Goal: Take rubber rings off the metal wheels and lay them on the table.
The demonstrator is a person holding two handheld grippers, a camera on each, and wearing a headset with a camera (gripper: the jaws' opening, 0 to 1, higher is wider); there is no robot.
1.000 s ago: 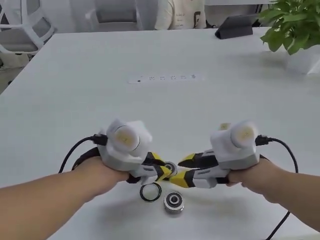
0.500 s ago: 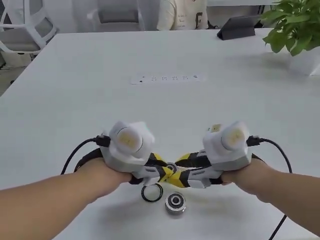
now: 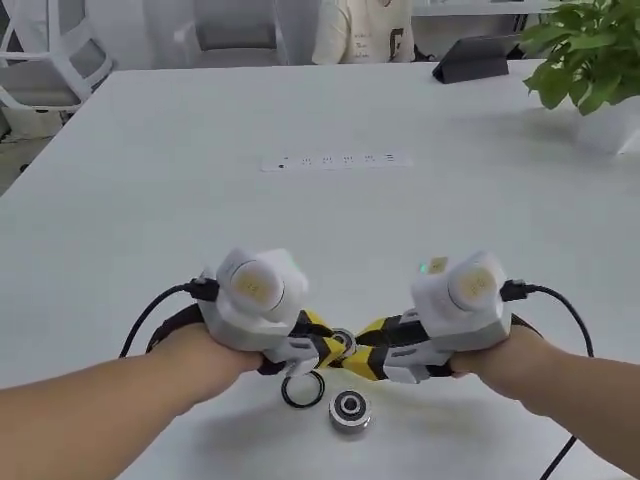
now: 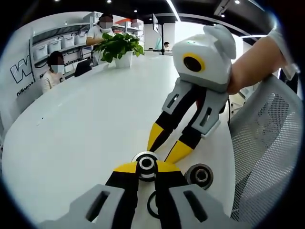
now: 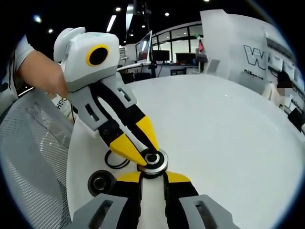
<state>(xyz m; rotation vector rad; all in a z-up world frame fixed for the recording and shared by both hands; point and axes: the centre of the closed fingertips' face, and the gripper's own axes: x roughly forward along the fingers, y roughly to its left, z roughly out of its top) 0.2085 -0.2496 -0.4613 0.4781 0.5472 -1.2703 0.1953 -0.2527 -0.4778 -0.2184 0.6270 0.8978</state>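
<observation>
AT THE NEAR EDGE of the white table (image 3: 150,200), my left gripper (image 3: 328,346) and right gripper (image 3: 360,348) face each other tip to tip. The left points right and the right points left, with a small metal wheel (image 4: 146,163) between them.

The left gripper's yellow-tipped jaws are closed on the wheel, one tip on either side of its rim, as both gripper views show. The right gripper's jaws stand a little apart with their tips at the wheel's opposite edge. I cannot tell whether they press on it or merely flank it.

The wheel is held roughly level, its flat face and dark centre bore turned up toward the headset. Its axis therefore runs close to vertical, across the line of both grippers. I cannot make out whether any rubber sits on its rim.

Just in front of the grippers, toward me, a black rubber ring (image 3: 302,389) lies flat on the table. A second wheel (image 3: 348,408) rests just beside it to the right, also flat with its bore up.

Farther up the table a white power strip (image 3: 335,160) is set in the surface. A potted plant (image 3: 585,50) stands at the far right corner, and a person (image 3: 365,25) sits at the far side.
</observation>
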